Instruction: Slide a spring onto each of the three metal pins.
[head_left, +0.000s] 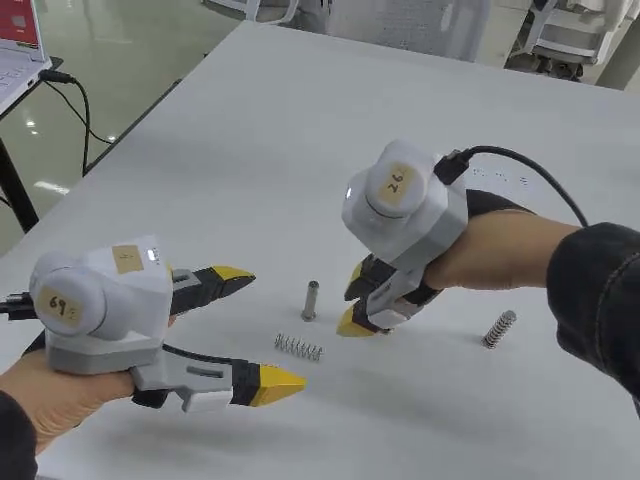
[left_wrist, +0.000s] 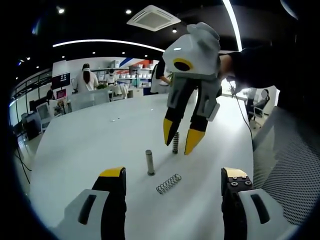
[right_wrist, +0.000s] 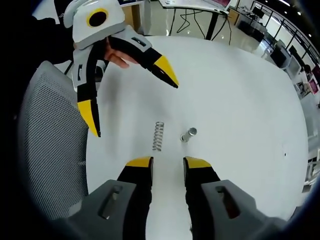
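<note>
One metal pin (head_left: 311, 299) (left_wrist: 149, 162) (right_wrist: 189, 134) stands upright on the white table (head_left: 250, 150). A spring (head_left: 299, 347) (left_wrist: 168, 183) (right_wrist: 158, 135) lies flat just in front of it. A second spring (head_left: 499, 328) (left_wrist: 175, 142) lies farther right, below the right wrist. My left gripper (head_left: 258, 328) (left_wrist: 173, 174) (right_wrist: 132, 97) is open wide and empty, its jaws pointing at the pin and the near spring. Just right of the pin hovers my right gripper (head_left: 352, 300) (left_wrist: 180, 137) (right_wrist: 168, 162), tips down, jaws a little apart with nothing between them.
A laptop (head_left: 15, 40) with trailing cables sits on a stand off the table's far left edge. A mesh office chair (left_wrist: 290, 165) (right_wrist: 50, 130) stands at the near side. People and desks show far behind the table (left_wrist: 90, 77).
</note>
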